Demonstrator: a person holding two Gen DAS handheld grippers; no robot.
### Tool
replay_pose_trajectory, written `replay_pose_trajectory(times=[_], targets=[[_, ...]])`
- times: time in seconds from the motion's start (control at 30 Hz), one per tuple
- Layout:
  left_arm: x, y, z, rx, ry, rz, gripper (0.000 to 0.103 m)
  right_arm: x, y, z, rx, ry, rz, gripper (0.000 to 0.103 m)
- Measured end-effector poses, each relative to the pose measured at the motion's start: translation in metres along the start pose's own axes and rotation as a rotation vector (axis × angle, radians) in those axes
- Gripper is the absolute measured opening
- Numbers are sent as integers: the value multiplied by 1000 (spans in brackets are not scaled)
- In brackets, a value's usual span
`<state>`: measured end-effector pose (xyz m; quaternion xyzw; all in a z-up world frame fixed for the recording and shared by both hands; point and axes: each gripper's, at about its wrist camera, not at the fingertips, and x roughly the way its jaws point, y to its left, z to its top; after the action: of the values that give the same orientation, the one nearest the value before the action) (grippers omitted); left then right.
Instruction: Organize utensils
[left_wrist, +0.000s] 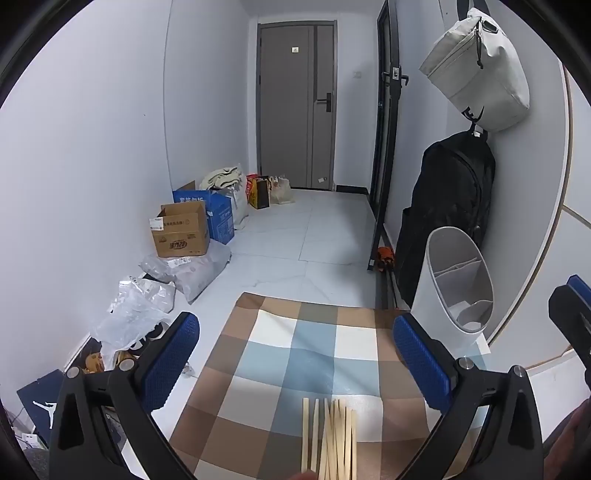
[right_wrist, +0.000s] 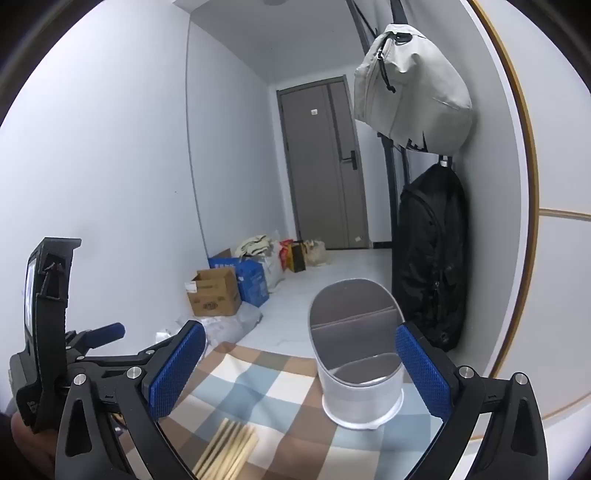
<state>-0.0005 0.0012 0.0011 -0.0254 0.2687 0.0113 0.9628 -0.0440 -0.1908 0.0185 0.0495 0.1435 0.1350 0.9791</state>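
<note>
The left gripper (left_wrist: 295, 365) fills the bottom of its own view, its blue pads spread wide with nothing between them but the checked tablecloth (left_wrist: 295, 354). Just below them lies a bundle of wooden chopsticks (left_wrist: 330, 439), fanned loosely on the cloth and cut off by the lower edge. The white utensil holder (left_wrist: 456, 288) stands upright at the cloth's right corner, tight to the wall; this view looks into its divided compartments.

The right wrist view shows the holder (right_wrist: 360, 354) nearer and almost centred, between the pads of the right gripper (right_wrist: 299, 365), which also stands wide and grips nothing. There the chopsticks (right_wrist: 229, 450) are blurred at the lower left, well apart from the holder. Only this view shows the left gripper's body from the side.

Behind hang a grey bag (left_wrist: 480, 70) and a black backpack (left_wrist: 450, 206); cardboard boxes (left_wrist: 181, 232) line the far wall before the door (left_wrist: 295, 107).
</note>
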Motion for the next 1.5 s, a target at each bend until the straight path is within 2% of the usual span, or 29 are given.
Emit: replay_pose_trajectory(times=[0.13,0.43,1.5], targets=[[4,2,-1,-13,5,-21,102,0,1,0,-6,-1,2,103],[5,-2,-2,19,11,-3,102,1,-4,4,-11,-3,-1,103],[4,0,-3,12,-1,12,102,-2,-1,0,-7,-11,-9,103]])
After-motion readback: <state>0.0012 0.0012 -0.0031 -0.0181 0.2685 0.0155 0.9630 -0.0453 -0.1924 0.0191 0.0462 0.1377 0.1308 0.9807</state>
